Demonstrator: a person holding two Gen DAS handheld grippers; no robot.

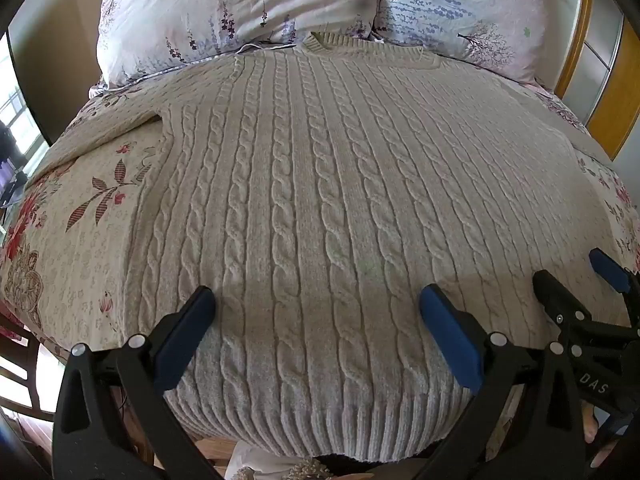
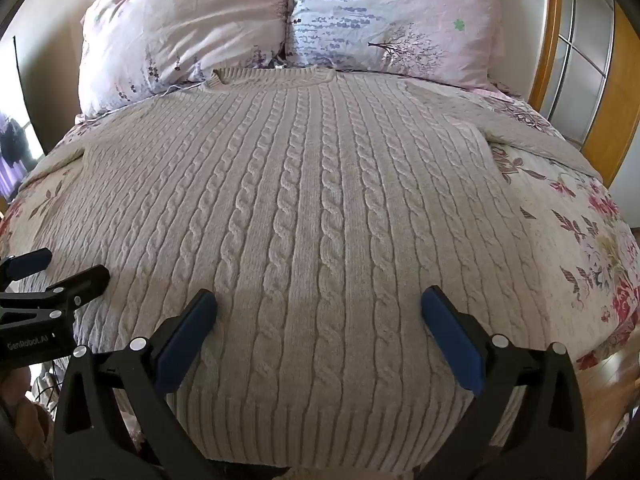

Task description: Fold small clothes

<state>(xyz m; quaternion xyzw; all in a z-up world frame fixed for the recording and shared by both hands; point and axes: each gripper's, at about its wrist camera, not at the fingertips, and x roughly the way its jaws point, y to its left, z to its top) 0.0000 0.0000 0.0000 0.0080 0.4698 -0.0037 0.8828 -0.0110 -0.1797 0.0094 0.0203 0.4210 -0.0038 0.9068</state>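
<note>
A cream cable-knit sweater [image 1: 312, 184] lies flat on the bed, collar toward the pillows, ribbed hem at the near edge; it also shows in the right wrist view [image 2: 312, 200]. Its sleeves spread out to both sides. My left gripper [image 1: 316, 300] is open and empty, hovering over the hem's left part. My right gripper [image 2: 318, 304] is open and empty over the hem's right part. In the left wrist view the right gripper [image 1: 576, 276] shows at the right edge; in the right wrist view the left gripper [image 2: 68, 268] shows at the left.
The bed has a floral bedspread [image 1: 80, 232] that also shows in the right wrist view [image 2: 568, 216]. Two lavender-print pillows [image 2: 288, 20] lie at the head. A wooden-framed wardrobe [image 2: 580, 52] stands at the right. A window [image 1: 16, 120] is at the left.
</note>
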